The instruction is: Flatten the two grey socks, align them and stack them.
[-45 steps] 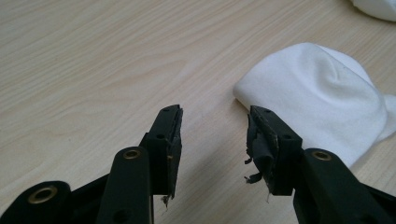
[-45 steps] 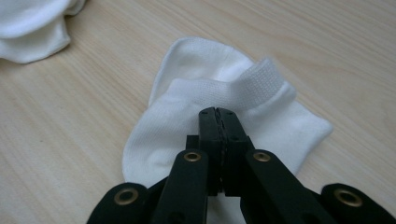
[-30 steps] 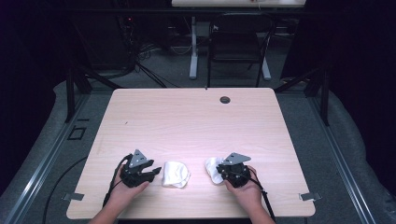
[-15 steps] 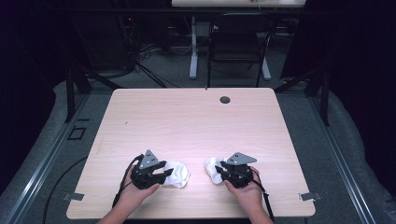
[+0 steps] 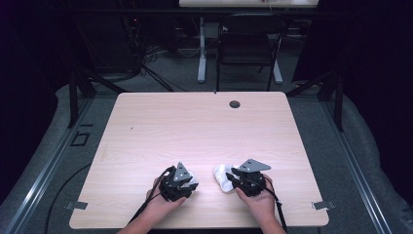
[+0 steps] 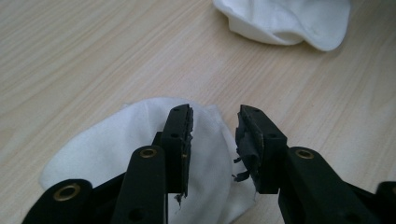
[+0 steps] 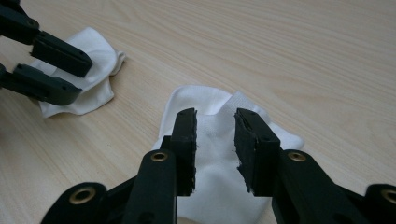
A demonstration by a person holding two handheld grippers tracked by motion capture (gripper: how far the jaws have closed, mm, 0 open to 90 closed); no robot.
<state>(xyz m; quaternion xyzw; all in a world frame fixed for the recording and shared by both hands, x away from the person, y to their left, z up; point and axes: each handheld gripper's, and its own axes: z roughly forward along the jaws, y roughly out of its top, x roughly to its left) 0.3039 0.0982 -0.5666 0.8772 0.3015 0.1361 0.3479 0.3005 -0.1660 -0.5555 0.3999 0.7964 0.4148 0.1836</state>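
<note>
left gripper (image 6: 212, 140): jaws have just been closing, half apart over the left white sock (image 6: 116, 149), no grip yet | right gripper (image 7: 215, 142): jaws narrow, straddling the right white sock (image 7: 219, 140), likely to pinch | both socks flat at the table (image 5: 195, 126) near edge

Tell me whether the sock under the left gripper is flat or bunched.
Mostly flat: the white sock lies spread on the table, edges slightly rumpled, beneath the left gripper.

Tabletop (image 5: 195, 126): pale wood-grain laminate, rounded corners, centre of the high view. Dark round grommet (image 5: 234, 104) near its upper edge, right of centre. Two crumpled white cloths lie directly on it near the lower edge: left cloth (image 6: 116, 149), right cloth (image 7: 219, 140), apart.
</note>
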